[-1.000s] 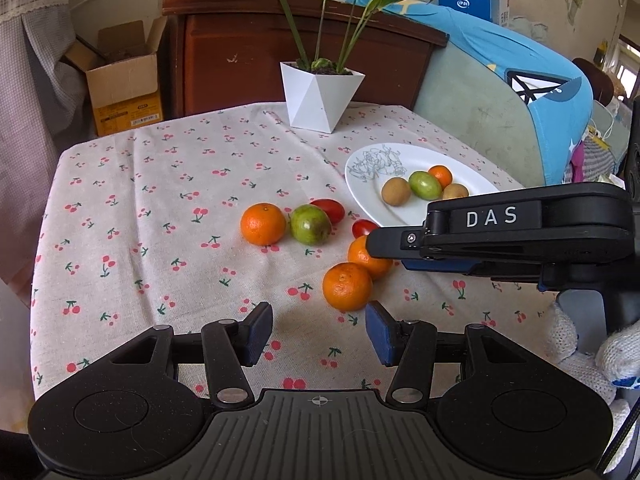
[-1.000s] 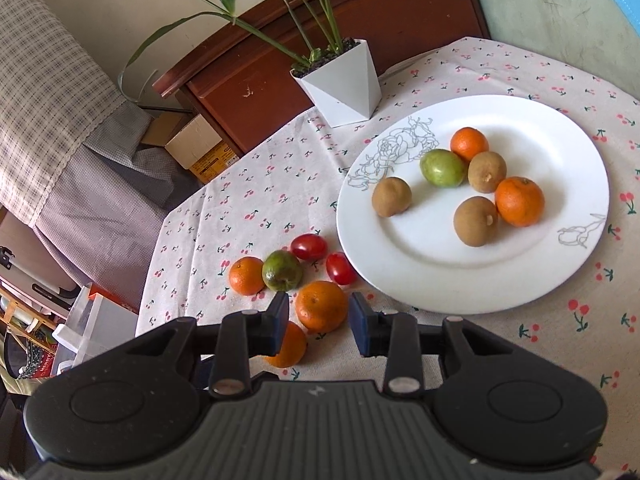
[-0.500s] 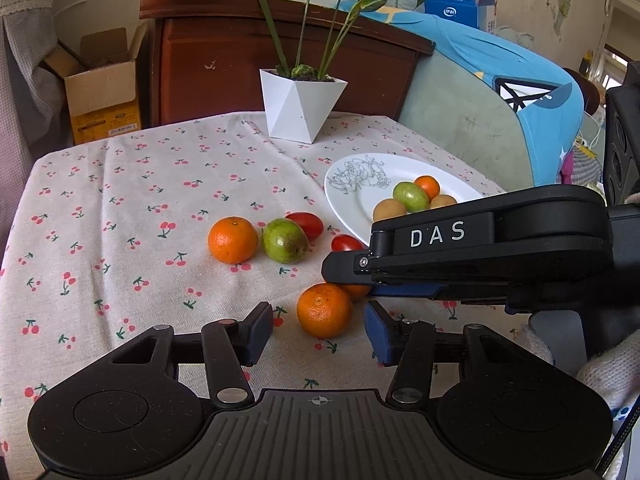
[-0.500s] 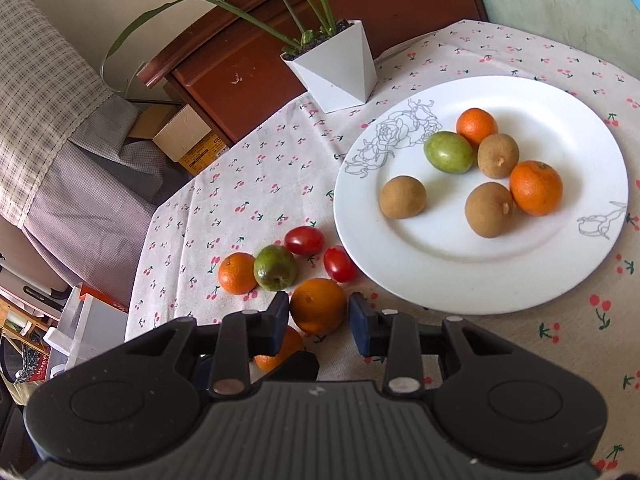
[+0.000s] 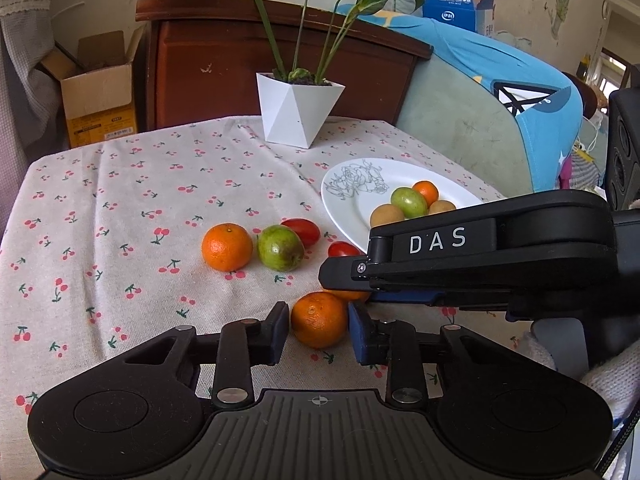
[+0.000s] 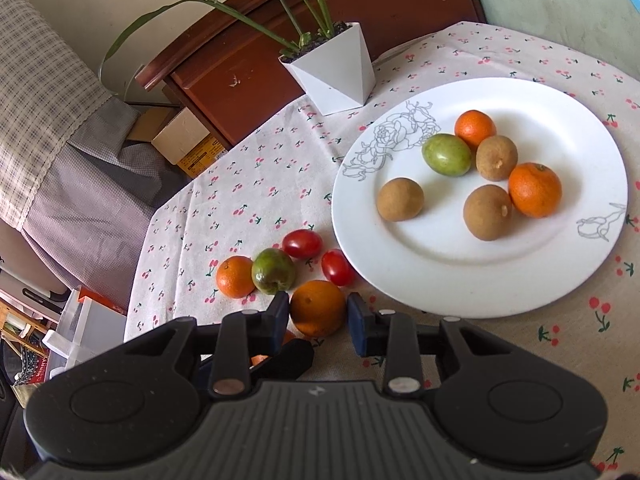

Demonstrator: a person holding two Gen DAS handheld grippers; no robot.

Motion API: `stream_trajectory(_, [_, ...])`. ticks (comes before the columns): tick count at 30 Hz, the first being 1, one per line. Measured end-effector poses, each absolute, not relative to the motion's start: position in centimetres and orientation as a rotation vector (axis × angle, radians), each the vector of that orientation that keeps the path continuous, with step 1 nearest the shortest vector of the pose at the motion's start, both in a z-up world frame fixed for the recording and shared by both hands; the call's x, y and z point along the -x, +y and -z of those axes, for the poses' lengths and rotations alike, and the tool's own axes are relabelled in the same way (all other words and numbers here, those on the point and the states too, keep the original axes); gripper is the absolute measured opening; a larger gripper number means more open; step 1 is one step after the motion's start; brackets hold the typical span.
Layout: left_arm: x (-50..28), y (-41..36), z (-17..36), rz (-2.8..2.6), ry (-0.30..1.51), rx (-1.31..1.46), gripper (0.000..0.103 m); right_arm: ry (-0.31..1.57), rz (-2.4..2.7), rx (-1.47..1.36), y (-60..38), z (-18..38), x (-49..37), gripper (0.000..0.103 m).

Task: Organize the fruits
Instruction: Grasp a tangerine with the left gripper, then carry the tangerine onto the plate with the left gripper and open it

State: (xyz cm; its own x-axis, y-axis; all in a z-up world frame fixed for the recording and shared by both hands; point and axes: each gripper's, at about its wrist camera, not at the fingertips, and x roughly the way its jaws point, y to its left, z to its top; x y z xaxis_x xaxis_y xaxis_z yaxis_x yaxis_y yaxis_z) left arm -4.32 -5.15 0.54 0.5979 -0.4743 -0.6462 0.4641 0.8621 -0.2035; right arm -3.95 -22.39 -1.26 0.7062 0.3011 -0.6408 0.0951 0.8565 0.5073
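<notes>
The surface (image 5: 120, 208) wears a cream cloth printed with small red cherries. Beyond its far left edge stands an open brown cardboard box (image 5: 100, 92), its yellow label too small to read, with a dark red-brown wooden cabinet (image 5: 280, 60) beside it. Ahead of the left claw (image 5: 319, 330) a white faceted pot with a long-leaved green plant (image 5: 298, 110) sits at the surface's far edge.

Nearer, ahead and to the left of that claw, lie a small orange mandarin (image 5: 227, 247), a green-and-russet round fruit (image 5: 280, 247) touching it, and two red cherry tomatoes (image 5: 302, 231). The left claw is spread wide, its fingers flanking a second orange mandarin (image 5: 319, 319) without clearly pressing it. Right behind that, the right claw (image 6: 319, 322), stamped "DAS" on its black side, crosses the left view and hides part of the round white plate with a grey rose drawing (image 5: 352, 204). Its fingers likewise stand apart around a third orange mandarin (image 6: 318, 307); contact looks slight at most, though I cannot be certain.

On the plate, ahead and right of the right claw, rest three brown kiwis (image 6: 400, 199), one green fruit (image 6: 447, 155) and two mandarins (image 6: 535, 189). Far right, a blue printed cover (image 5: 500, 68) drapes a pale green sofa (image 5: 460, 136), with a blue carton (image 5: 456, 2) on top whose print is illegible.
</notes>
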Motion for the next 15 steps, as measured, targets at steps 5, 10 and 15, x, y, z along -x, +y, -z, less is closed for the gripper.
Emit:
stream_trajectory(5, [4.5, -5.0, -0.7, 0.531, 0.749, 0.007, 0.028, 0.793, -0.125, -0.531, -22.2, 1.3, 3.9, 0.033])
stream_trajectory(10, [4.7, -4.4, -0.9, 0.501, 0.751, 0.003, 0.028, 0.792, -0.126, -0.523, -22.1, 1.2, 4.0, 0.032])
stream_trajectory(15, [4.4, -3.4, -1.0, 0.455, 0.765, 0.029, 0.028, 0.788, -0.123, -0.511, -22.2, 1.0, 4.1, 0.031])
